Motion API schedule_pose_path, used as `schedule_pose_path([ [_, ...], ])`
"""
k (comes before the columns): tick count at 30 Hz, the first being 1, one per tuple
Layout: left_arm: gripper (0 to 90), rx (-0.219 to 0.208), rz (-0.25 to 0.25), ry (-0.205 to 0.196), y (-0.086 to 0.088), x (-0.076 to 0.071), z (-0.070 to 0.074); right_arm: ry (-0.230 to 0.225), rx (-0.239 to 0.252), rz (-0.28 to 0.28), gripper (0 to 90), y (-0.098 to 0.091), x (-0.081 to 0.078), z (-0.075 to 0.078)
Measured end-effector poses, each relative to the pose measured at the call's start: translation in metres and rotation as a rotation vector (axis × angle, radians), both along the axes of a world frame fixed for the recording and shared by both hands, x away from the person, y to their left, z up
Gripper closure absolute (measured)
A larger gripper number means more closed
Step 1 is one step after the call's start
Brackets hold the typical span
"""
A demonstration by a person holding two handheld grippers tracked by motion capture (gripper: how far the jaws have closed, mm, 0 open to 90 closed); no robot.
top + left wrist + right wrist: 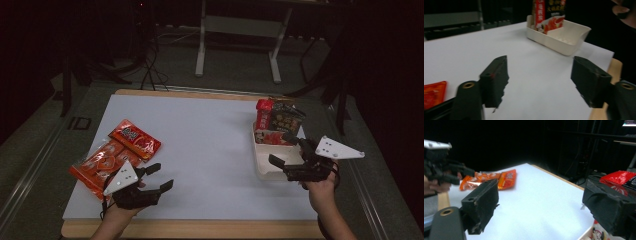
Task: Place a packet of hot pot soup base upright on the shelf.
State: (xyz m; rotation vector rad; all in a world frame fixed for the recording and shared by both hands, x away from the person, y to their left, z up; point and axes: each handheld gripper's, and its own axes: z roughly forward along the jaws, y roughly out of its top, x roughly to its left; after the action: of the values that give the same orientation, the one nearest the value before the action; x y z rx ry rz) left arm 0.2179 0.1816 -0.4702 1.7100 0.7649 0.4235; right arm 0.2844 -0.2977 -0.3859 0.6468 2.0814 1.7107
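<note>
Black jaws of the left tool (156, 176), lower left, are gaping with nothing between them, just beside the orange packets (116, 156). At right, the right tool (286, 148) is hanging wide open and empty over the white tray (263, 167) holding red-and-black packs (276, 122). Their printing is too blurred to read.

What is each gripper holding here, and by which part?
Nothing is held. The left gripper is open beside the orange packets; the right gripper is open over the white tray.
</note>
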Motion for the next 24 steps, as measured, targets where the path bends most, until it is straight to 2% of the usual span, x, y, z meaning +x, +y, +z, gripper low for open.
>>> schedule_pose_path([
  [1,39.6,0.001,0.011,-0.005,0.003,0.0,0.001,-0.008,0.002,-0.005,15.6,0.0,-0.002,-0.001],
  [2,40.1,0.005,0.029,-0.009,0.006,0.0,0.002,0.004,0.007,0.01,15.6,0.0,-0.004,-0.003],
  [5,49.2,0.026,0.07,-0.018,0.019,0.001,0.005,0.02,-0.015,0.022,15.4,0.003,-0.009,-0.009],
  [6,55.9,0.028,0.081,-0.022,0.024,0.002,0.006,0.022,-0.019,0.023,15.3,0.003,-0.011,-0.011],
  [10,72.8,0.075,0.17,-0.029,0.042,0.003,0.011,0.04,-0.026,0.035,14.9,0.006,-0.018,-0.018],
  [11,78.4,0.074,0.179,-0.02,0.048,0.004,0.012,0.039,-0.028,0.036,14.9,0.006,-0.02,-0.02],
  [13,85.8,0.106,0.225,-0.014,0.06,0.007,0.013,0.048,-0.025,0.049,14.9,0.008,-0.022,-0.022],
  [14,89.4,0.106,0.225,-0.014,0.06,0.007,0.013,0.048,-0.025,0.049,14.9,0.008,-0.022,-0.022],
  [15,90.0,0.123,0.272,-0.003,0.075,0.013,0.014,0.05,-0.013,0.059,15.0,0.01,-0.022,-0.023],
  [16,90.0,0.123,0.272,-0.003,0.075,0.013,0.014,0.05,-0.013,0.059,15.0,0.01,-0.022,-0.023],
  [17,90.0,0.157,0.32,-0.008,0.084,0.017,0.013,0.051,-0.017,0.061,15.0,0.011,-0.022,-0.024],
  [19,90.0,0.183,0.364,0.009,0.096,0.022,0.011,0.053,-0.015,0.071,15.0,0.012,-0.023,-0.025],
  [22,90.0,0.21,0.407,0.046,0.116,0.03,0.005,0.054,-0.012,0.075,15.1,0.013,-0.023,-0.025],
  [24,90.0,0.22,0.401,0.061,0.123,0.032,0.002,0.055,-0.006,0.08,15.1,0.012,-0.023,-0.026],
])
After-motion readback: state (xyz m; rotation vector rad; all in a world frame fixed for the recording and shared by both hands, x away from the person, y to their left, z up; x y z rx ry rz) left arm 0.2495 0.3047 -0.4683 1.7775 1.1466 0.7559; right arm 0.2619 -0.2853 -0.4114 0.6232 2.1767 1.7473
